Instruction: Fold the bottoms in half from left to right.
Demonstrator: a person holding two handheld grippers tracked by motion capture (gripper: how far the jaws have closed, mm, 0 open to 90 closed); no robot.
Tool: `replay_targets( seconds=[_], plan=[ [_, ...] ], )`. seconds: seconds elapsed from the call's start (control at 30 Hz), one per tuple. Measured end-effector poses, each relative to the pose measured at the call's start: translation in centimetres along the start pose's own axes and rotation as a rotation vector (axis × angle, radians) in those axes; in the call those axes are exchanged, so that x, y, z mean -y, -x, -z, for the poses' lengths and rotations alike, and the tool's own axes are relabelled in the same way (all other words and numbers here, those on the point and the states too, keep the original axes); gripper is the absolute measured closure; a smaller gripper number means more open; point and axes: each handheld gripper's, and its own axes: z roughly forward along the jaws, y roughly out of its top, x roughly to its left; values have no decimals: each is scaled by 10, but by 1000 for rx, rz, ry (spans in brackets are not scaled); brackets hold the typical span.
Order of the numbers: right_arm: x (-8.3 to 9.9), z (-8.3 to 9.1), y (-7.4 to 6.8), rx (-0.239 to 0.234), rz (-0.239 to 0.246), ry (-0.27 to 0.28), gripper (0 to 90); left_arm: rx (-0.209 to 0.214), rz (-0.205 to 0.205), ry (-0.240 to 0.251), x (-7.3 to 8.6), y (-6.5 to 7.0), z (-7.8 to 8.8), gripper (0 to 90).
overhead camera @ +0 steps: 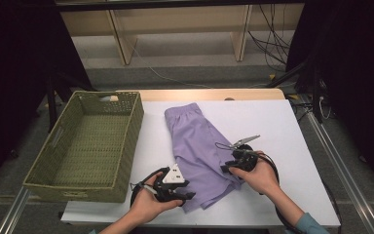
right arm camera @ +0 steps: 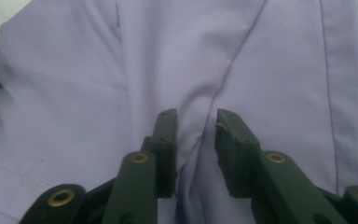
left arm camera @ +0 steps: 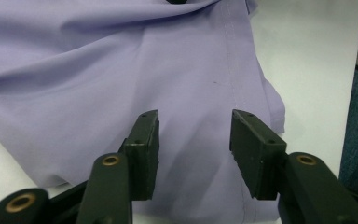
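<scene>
shorts (overhead camera: 197, 146): near hem lay under both grippers in the high view, we couldn't trace it | left gripper (left arm camera: 195, 149): shorts ran off the top and left edges, we couldn't tell whether pads touched cloth | right gripper (right arm camera: 196, 149): a fold rose between the jaws, contact unclear to us

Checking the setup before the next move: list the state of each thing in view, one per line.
Purple shorts: lying flat on the table, lightly creased.
Basket: upright, nothing inside.
Left gripper: jaws apart over the fabric, not clamped.
Right gripper: jaws narrow, a ridge of fabric bunched between them.
</scene>
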Motion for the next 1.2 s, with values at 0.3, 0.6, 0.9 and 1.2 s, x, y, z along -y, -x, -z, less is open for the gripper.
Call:
replay_targets(
  seconds=[0.3,0.6,0.9,1.2],
  plan=[
    [2,-3,2,5,-30,-20,842,9,-18,-25,2,1,-6,577],
    [1,1,0,11,-16,-30,900,-1,-36,-41,3,1,-9,614],
    [-1,8,2,34,-22,-15,900,-4,-41,-33,3,2,-10,592],
    [-5,20,7,74,-33,8,900,-5,-34,-2,0,2,-9,564]
  ],
)
